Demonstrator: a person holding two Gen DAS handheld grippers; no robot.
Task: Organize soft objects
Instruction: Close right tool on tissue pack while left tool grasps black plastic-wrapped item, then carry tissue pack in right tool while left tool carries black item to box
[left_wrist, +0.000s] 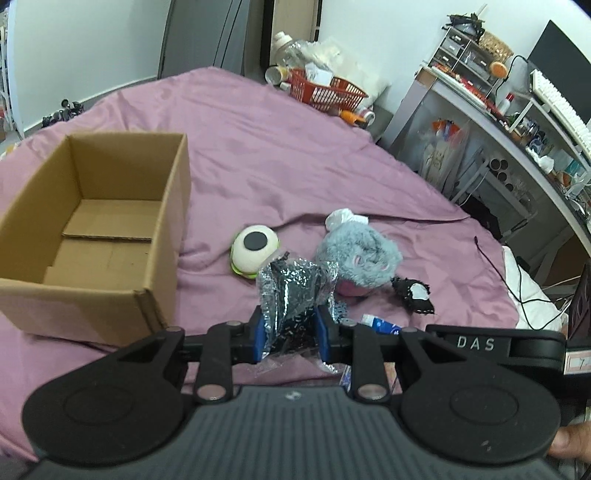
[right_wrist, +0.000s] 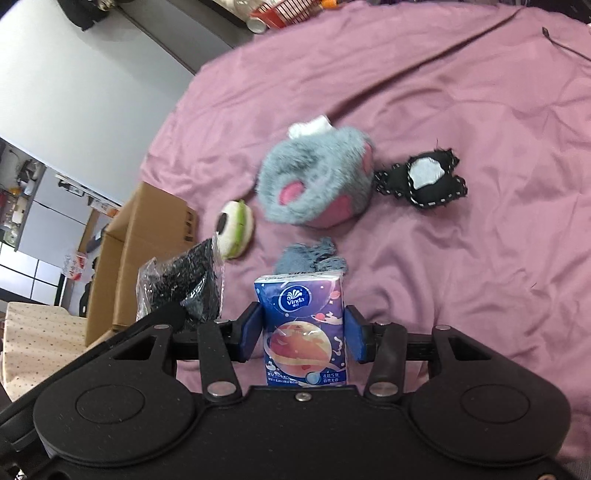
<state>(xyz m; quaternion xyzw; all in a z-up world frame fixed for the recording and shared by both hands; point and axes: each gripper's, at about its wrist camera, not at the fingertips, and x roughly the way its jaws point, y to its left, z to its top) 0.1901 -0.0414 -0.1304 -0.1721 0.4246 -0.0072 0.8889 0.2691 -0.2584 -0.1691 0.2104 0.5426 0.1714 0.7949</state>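
Observation:
My left gripper (left_wrist: 290, 332) is shut on a clear plastic bag of dark fabric (left_wrist: 291, 295), held above the purple bed; the bag also shows in the right wrist view (right_wrist: 184, 291). My right gripper (right_wrist: 303, 332) is shut on a blue Vinda tissue pack (right_wrist: 304, 325), seen partly in the left wrist view (left_wrist: 380, 325). On the bed lie a grey-pink fluffy plush (left_wrist: 358, 258) (right_wrist: 317, 181), a round white-green plush (left_wrist: 253, 253) (right_wrist: 234, 230), a black stitched patch toy (left_wrist: 413, 295) (right_wrist: 424, 177) and a small blue-grey cloth (right_wrist: 310, 258). An open cardboard box (left_wrist: 92, 229) (right_wrist: 144, 251) stands empty at left.
A red basket (left_wrist: 325, 90) with clutter sits at the bed's far edge. A desk and shelves (left_wrist: 517, 122) full of items stand to the right. A black cable (left_wrist: 506, 273) trails over the bed's right side.

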